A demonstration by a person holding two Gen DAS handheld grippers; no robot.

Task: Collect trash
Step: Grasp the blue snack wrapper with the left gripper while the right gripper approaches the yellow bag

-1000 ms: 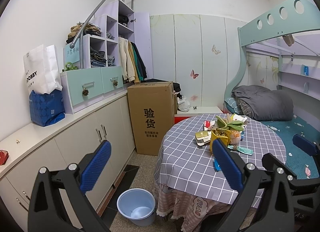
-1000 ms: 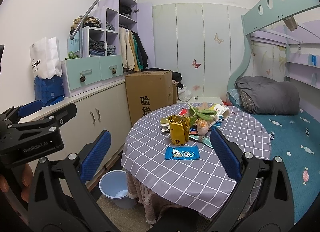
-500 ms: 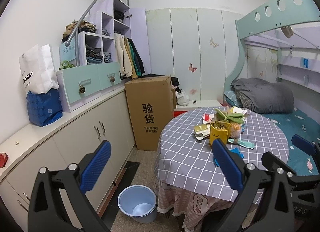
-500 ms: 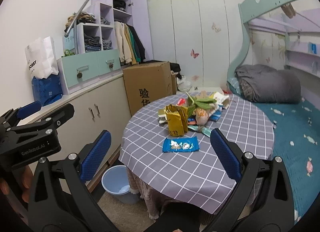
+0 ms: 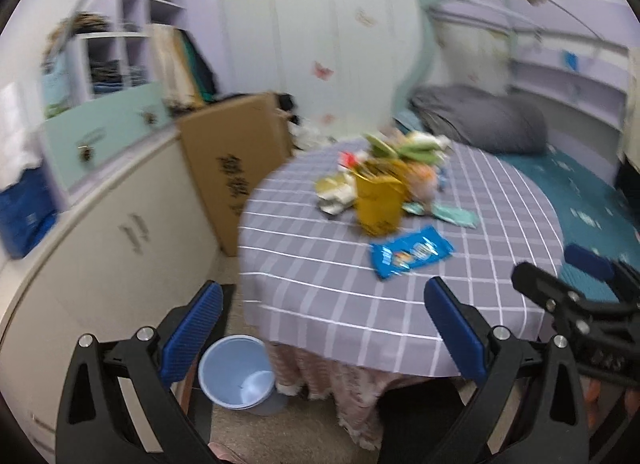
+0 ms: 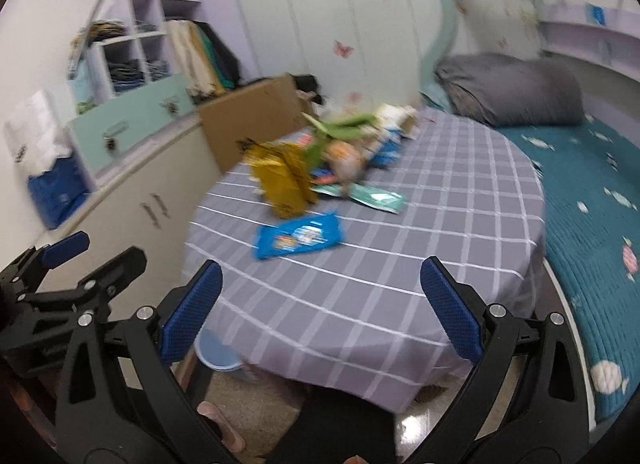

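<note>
left gripper (image 5: 322, 328) wide open, empty | right gripper (image 6: 320, 308) wide open, empty | blue wrapper (image 6: 299, 235) lay flat on table (image 6: 400, 288), near edge (views blurred) | bucket (image 5: 236, 374) on floor, left

Both views are motion-blurred and look down and forward along wide-spread blue fingers at the round checked table (image 5: 320, 272) (image 6: 440, 224), from just off its near edge. The left wrist view sits further left, taking in the blue bin (image 5: 236, 372) on the floor and the right gripper (image 5: 576, 300) at its right edge. The right wrist view sits further right, nearer the bed (image 6: 592, 224), with the left gripper (image 6: 60, 264) at its left edge. Both share the blue wrapper (image 5: 410, 251) (image 6: 299, 235), the cardboard box (image 5: 236, 160) (image 6: 256, 120) and the far wardrobe wall
</note>
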